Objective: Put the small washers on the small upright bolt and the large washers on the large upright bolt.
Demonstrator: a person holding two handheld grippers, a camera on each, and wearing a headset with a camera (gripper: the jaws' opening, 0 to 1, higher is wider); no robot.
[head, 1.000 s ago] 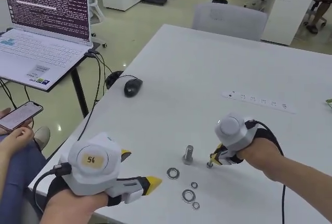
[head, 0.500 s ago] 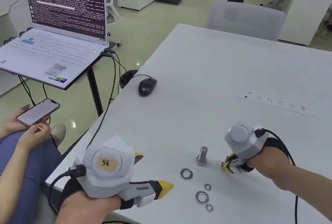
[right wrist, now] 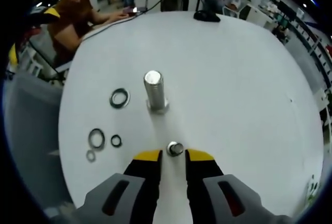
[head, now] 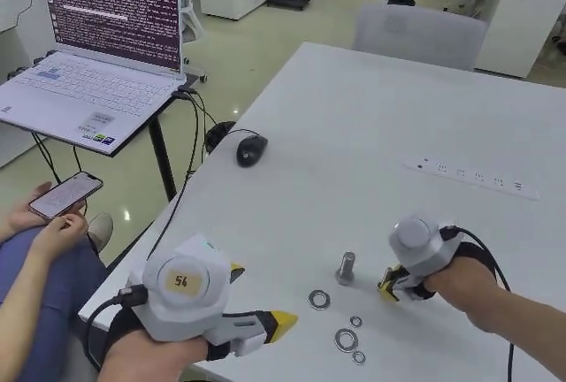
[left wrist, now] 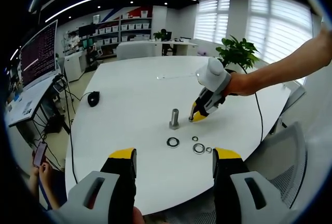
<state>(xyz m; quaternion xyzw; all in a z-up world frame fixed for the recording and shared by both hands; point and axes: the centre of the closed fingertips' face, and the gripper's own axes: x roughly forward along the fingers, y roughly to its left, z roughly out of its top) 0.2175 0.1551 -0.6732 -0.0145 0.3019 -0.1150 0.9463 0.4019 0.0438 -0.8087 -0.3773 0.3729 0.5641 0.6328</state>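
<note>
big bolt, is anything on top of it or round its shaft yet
Nothing: the big bolt stands bare, top and shaft uncovered. Four washers lie flat on the table beside it. Its wide base hides the table right beneath it.

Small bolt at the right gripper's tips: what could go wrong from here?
1. The small bolt stands right at the tips of the right gripper. Whether it is gripped is unclear, and a skewed pull-back could topple it.
2. The large bolt stands just beyond it, so a forward nudge might knock that over too.
3. The washers lie mixed, small beside large, which makes picking the wrong size likely.
</note>
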